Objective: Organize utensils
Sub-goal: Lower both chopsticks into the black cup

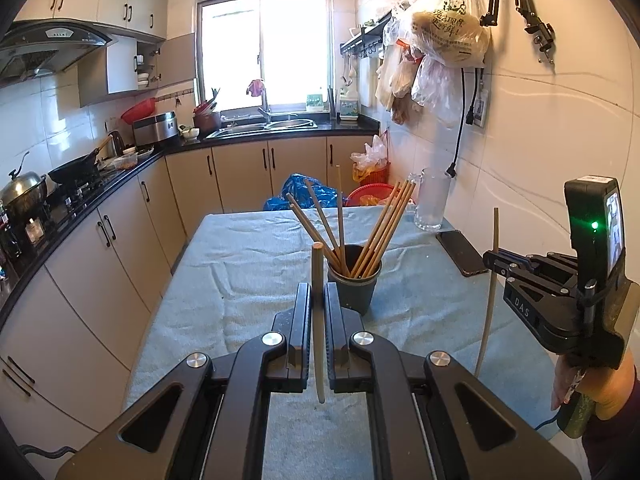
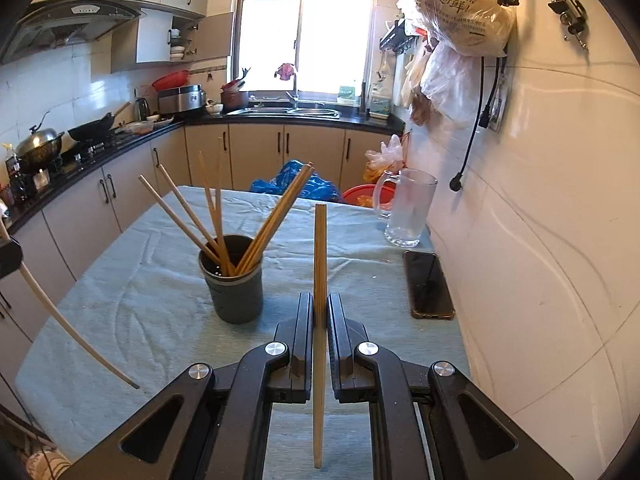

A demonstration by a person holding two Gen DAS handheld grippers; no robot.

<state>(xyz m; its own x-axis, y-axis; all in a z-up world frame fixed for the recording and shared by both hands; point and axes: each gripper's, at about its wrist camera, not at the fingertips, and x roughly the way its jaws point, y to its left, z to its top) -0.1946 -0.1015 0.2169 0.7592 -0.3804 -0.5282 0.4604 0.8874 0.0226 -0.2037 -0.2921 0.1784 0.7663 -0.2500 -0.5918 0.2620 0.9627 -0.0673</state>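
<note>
A pale blue towel [image 2: 140,300] covered the table [image 1: 168,312] in a small kitchen, and it was wrinkled in the middle of both views. A dark counter [image 1: 80,208] with tan cupboards ran down the left side of the frame, with a wok [image 1: 74,168] and a shiny pot [image 1: 24,190] on the stove. A bright window [image 1: 264,48] and a sink [image 1: 264,126] sat at the top middle. On the right was a white tiled wall [image 2: 540,240], and the table's right edge ran just beside it. Plastic bags [image 1: 444,32] hung at the upper right, and the biggest one had dark writing on it that was too small to read. The letters "DAS" showed on the side of the right gripper [image 1: 496,260], seen at the right edge of the left wrist view. A dark cup [image 2: 234,280] stood near the middle of the towel with a bunch of chopsticks [image 2: 224,220] leaning out both ways. A black phone [image 2: 430,284] lay flat near the right edge, and a clear glass mug [image 2: 408,208] stood behind it, close to the wall. The left gripper [image 1: 318,300] was clenched on one pale chopstick [image 1: 318,320] standing almost upright, just in front of the cup. The right gripper was clenched on another chopstick [image 2: 319,300], also upright, to the right of the cup. The towel was bare at the lower left and along the far edge.
</note>
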